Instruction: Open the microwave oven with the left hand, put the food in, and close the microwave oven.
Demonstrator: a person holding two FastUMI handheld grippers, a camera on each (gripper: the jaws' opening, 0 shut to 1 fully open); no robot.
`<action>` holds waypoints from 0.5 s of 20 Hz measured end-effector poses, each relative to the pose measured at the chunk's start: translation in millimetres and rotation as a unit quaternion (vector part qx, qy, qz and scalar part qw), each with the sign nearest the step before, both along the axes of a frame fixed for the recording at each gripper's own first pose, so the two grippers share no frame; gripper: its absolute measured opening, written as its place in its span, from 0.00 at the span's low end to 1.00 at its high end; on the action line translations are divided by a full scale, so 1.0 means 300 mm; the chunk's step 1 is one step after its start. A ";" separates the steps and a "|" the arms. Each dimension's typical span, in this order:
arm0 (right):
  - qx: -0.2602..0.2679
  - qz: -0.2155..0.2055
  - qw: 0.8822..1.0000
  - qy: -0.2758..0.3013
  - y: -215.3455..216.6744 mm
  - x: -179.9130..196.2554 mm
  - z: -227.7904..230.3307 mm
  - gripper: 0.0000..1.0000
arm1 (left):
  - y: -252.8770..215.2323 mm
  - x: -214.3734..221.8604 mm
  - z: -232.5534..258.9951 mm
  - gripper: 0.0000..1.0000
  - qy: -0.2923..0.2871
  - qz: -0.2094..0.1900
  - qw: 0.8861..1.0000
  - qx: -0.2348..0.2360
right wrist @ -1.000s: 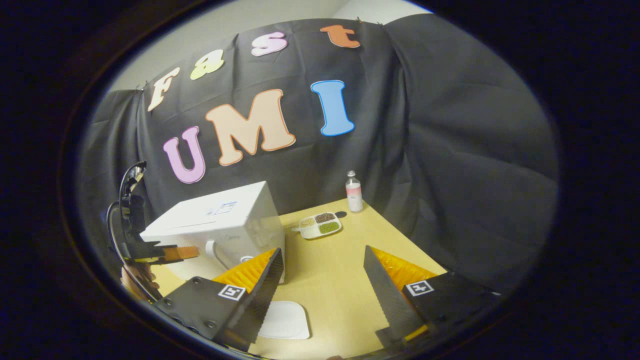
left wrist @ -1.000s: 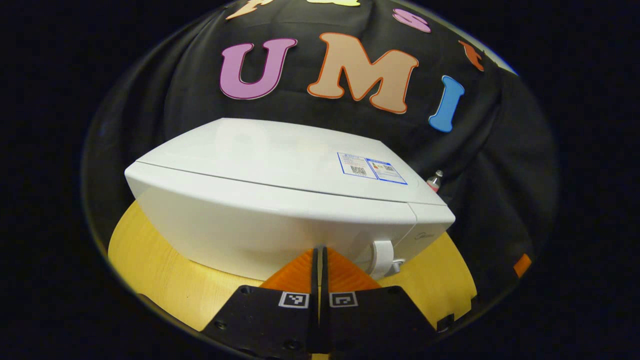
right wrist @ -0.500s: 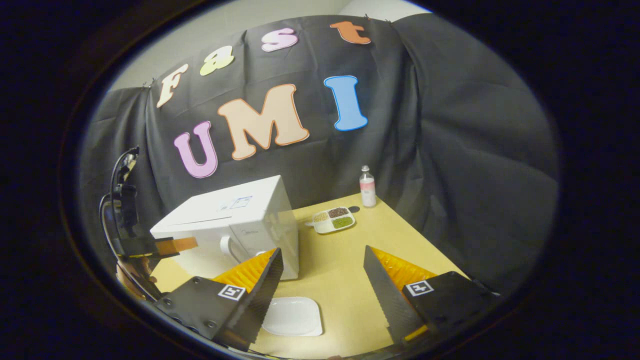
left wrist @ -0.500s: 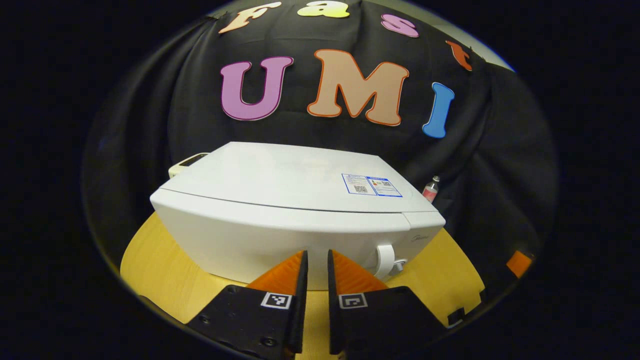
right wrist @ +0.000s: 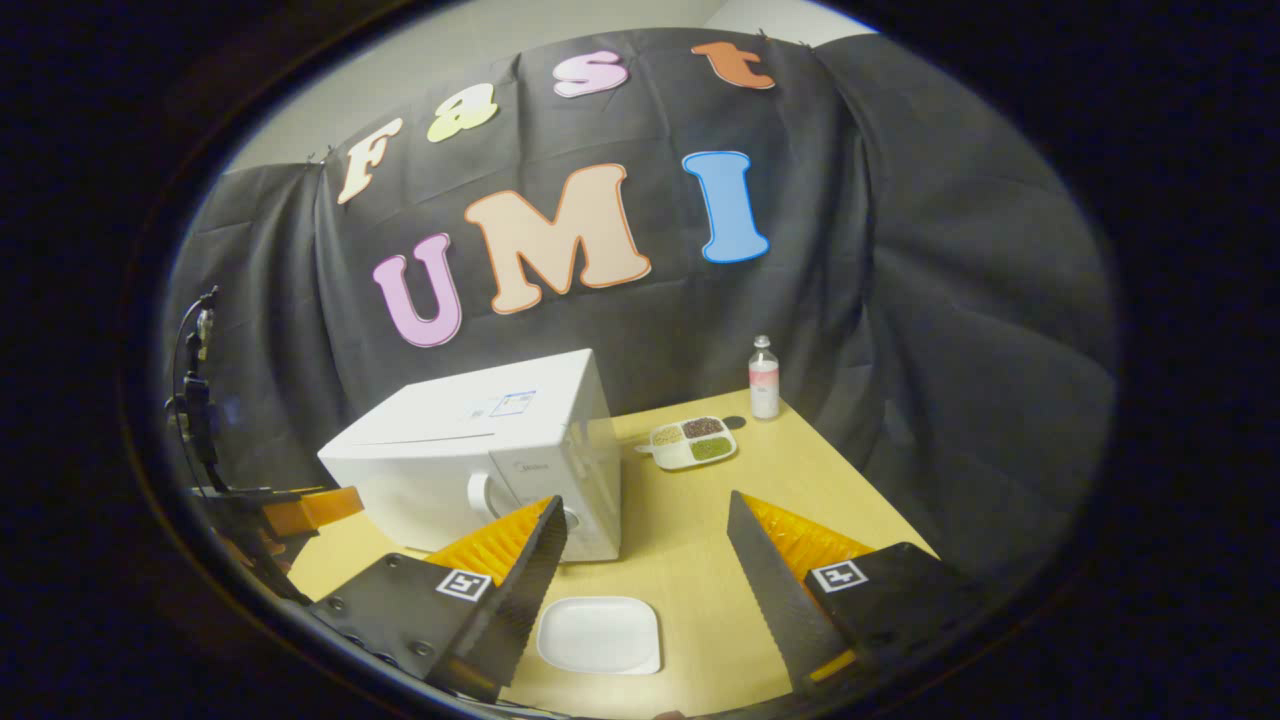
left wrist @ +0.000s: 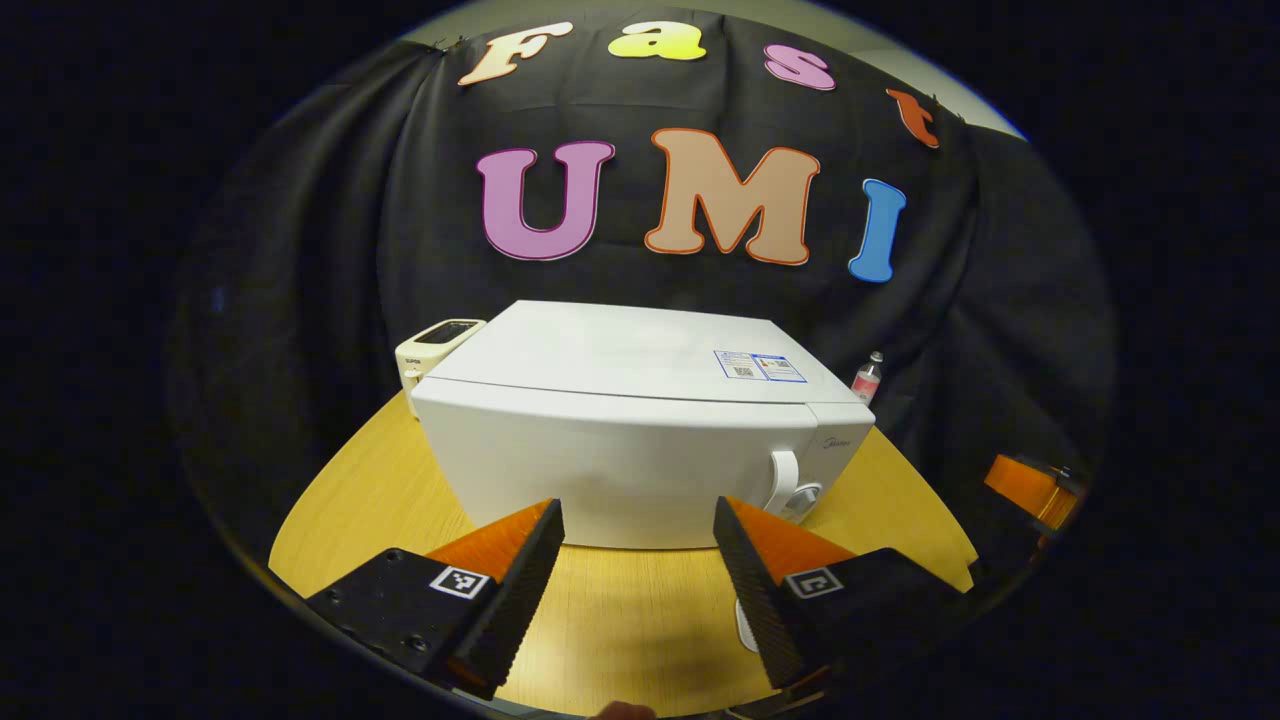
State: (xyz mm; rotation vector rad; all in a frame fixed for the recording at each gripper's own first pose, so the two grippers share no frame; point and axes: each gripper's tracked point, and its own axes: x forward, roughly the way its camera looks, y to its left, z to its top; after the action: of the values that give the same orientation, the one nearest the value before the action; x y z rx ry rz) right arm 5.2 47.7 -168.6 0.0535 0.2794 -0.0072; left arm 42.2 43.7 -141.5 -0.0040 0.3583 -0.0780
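The white microwave (left wrist: 640, 450) stands on the wooden table with its door closed and its handle (left wrist: 785, 480) at the right of the front. My left gripper (left wrist: 635, 565) is open a short way in front of the door, touching nothing. In the right gripper view the microwave (right wrist: 470, 450) sits at the left, and the left gripper (right wrist: 335, 502) hovers before it. A divided dish of food (right wrist: 692, 442) lies behind and right of the microwave. My right gripper (right wrist: 645, 580) is open and empty above the table, far from the dish.
An empty white plate (right wrist: 600, 635) lies just under my right gripper. A small bottle (right wrist: 764, 378) stands by the back wall near the dish. A small white device (left wrist: 440, 345) sits behind the microwave's left side. The table (right wrist: 800, 480) ends at the right.
My left gripper went from shut to open and drew back from the microwave's front. The right gripper stayed open and shifted slightly, with the plate now fuller in view.
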 end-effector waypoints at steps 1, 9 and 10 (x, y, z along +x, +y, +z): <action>-0.004 0.005 1.000 -0.002 0.013 0.001 0.012 0.99 | 0.013 -0.012 0.009 0.97 -0.006 0.004 1.000 0.004; -0.011 0.037 0.998 -0.044 0.144 0.004 0.206 1.00 | 0.152 -0.069 0.198 0.97 -0.074 0.064 0.995 -0.027; -0.011 0.039 0.998 -0.057 0.152 0.001 0.252 0.92 | 0.185 -0.074 0.216 0.96 -0.078 0.076 0.994 -0.026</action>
State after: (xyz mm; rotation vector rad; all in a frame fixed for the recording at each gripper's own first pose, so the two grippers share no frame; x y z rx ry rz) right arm 5.7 93.3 -93.0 0.0204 0.1679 0.0708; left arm 20.1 99.1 -76.6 -0.0754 0.1990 0.0629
